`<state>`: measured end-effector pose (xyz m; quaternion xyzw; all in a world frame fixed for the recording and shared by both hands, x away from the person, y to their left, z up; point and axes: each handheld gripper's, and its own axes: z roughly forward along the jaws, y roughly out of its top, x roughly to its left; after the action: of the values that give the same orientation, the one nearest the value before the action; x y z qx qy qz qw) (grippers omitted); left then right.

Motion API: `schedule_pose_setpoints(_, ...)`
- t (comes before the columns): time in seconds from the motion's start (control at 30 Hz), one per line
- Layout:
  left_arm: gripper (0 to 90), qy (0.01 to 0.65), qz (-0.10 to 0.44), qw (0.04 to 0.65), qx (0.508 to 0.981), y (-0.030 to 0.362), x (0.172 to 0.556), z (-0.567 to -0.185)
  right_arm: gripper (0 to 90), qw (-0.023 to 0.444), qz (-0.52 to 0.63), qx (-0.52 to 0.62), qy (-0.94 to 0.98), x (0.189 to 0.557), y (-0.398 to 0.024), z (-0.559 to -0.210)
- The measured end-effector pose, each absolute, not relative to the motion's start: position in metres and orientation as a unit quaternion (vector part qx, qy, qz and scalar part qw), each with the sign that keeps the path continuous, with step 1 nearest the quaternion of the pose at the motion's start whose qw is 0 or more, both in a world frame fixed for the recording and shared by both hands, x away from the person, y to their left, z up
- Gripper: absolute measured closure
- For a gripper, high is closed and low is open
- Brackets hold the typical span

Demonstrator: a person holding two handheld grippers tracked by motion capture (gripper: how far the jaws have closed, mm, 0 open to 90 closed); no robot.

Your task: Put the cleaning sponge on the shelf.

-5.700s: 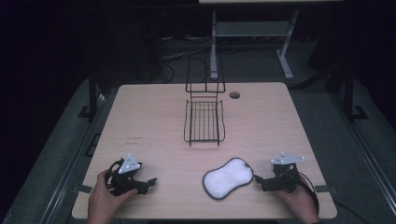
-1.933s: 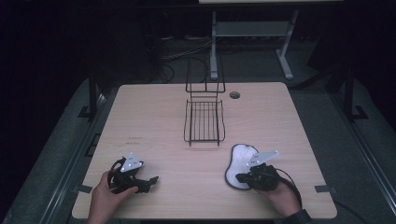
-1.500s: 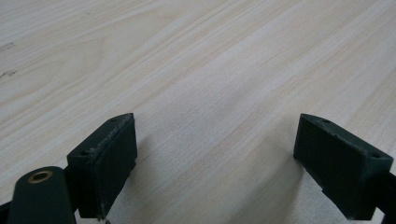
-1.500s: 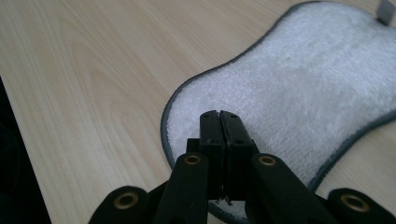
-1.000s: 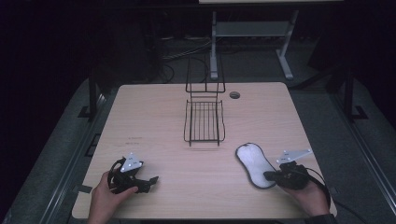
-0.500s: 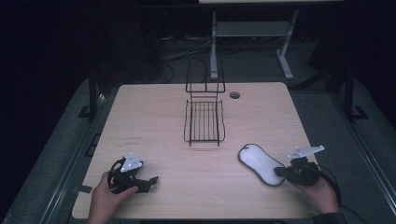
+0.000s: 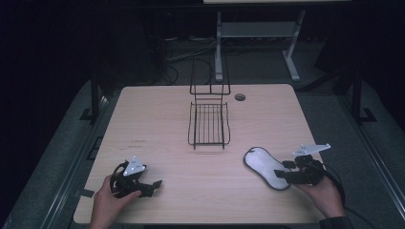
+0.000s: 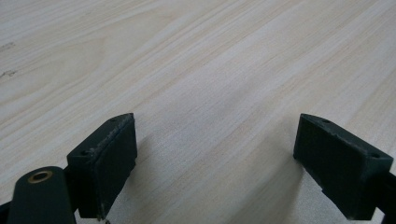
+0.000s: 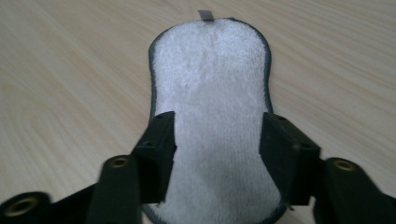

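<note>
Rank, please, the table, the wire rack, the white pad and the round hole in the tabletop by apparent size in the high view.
1. Table, by far the largest.
2. Wire rack.
3. White pad, flat on the table; it lies nearer the camera than the rack, so the gap may be understated.
4. Round hole, the smallest.

Black wire rack mid-table (upright back frame behind it), round cable hole, light wood table

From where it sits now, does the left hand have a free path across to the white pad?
Probably yes. Bare table lies between the left tongs and the white pad; the wire rack stands farther back, off that line. But the right tongs, jaws just opened, straddle the pad's near end.
</note>
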<state>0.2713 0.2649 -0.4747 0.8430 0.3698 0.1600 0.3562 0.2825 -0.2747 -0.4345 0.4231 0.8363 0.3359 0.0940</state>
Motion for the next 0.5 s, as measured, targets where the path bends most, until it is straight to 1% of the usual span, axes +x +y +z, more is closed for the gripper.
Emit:
schedule_pose_setpoints(0.03,12.5,0.371,0.16,0.358,0.842,0.265,0.271,-0.475,36.2,0.101,0.334,0.425,0.835,0.287,-0.272,-0.434)
schedule_pose_setpoints(0.1,12.5,0.371,0.16,0.357,0.842,0.265,0.271,-0.475,30.7,0.103,0.337,0.426,0.833,0.291,-0.269,-0.434)
schedule_pose_setpoints(0.13,12.5,0.371,0.16,0.357,0.842,0.265,0.271,-0.475,30.7,0.103,0.337,0.426,0.833,0.291,-0.269,-0.434)
schedule_pose_setpoints(0.17,12.5,0.371,0.16,0.358,0.842,0.265,0.271,-0.475,22.4,0.107,0.339,0.429,0.83,0.295,-0.266,-0.435)
schedule_pose_setpoints(0.2,12.5,0.371,0.16,0.358,0.842,0.265,0.271,-0.475,20.6,0.108,0.339,0.43,0.83,0.297,-0.264,-0.435)
schedule_pose_setpoints(0.27,12.5,0.371,0.16,0.358,0.842,0.265,0.271,-0.475,14.0,0.104,0.339,0.436,0.827,0.301,-0.261,-0.437)
schedule_pose_setpoints(0.4,12.5,0.37,0.16,0.357,0.842,0.265,0.271,-0.475,10.8,0.102,0.334,0.434,0.831,0.309,-0.254,-0.441)
schedule_pose_setpoints(0.5,12.5,0.37,0.16,0.357,0.842,0.265,0.271,-0.475,10.8,0.106,0.327,0.429,0.835,0.314,-0.248,-0.445)
